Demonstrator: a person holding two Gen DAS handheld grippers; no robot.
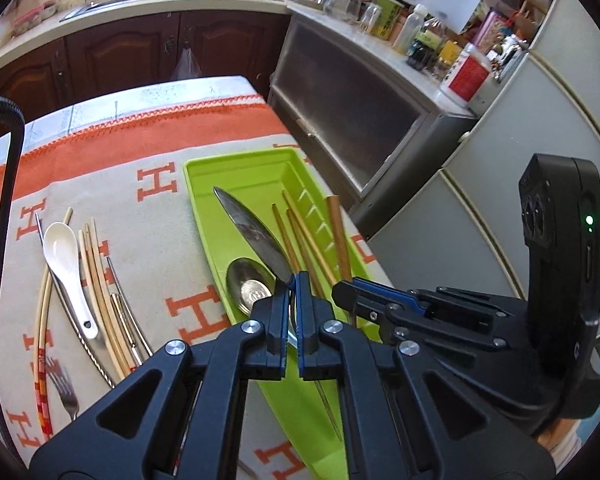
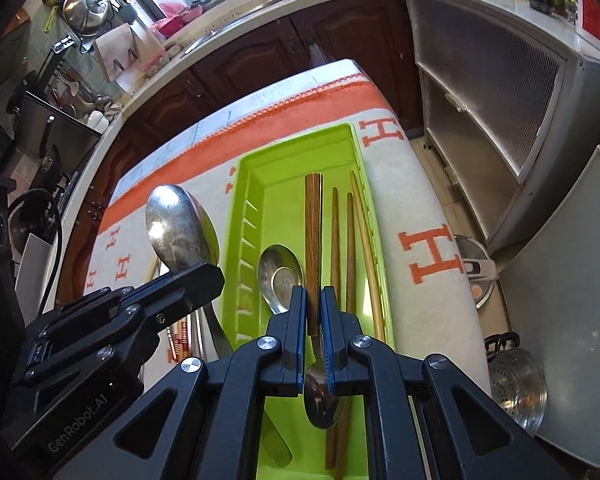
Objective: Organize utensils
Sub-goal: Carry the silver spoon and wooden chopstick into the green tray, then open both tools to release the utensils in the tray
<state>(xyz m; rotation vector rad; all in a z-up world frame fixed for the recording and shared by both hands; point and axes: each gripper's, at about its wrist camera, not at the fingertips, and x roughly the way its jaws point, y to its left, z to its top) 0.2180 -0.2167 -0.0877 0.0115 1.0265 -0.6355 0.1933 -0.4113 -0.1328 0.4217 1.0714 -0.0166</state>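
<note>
My left claw (image 1: pixel 293 280) is clamped on a metal spoon (image 1: pixel 256 232) — its bowl juts up and away from my fingertips, over the green tray (image 1: pixel 204 208) in the middle of the left view. In the right view the same spoon's bowl shows at centre left, above the tip of my left claw.

My right claw (image 2: pixel 312 296) is clamped on a wooden-handled spoon (image 2: pixel 313 216): the handle runs up the frame from between the blue pads, and its metal bowl hangs below them, close to the lens. In the left view this claw sits at lower right, with the handle rising from it over the tray's right side.

In the tray lie a smaller spoon (image 2: pixel 280 276), just left of my right claw's tip, and brown chopsticks (image 2: pixel 352 240) along the right side.

On the cloth (image 1: pixel 140 240) left of the tray, at lower left of the left view, lie a white spoon (image 1: pixel 66 268), pale chopsticks (image 1: pixel 96 280), a fork (image 1: pixel 66 392) and other metal cutlery that I cannot make out well.
</note>
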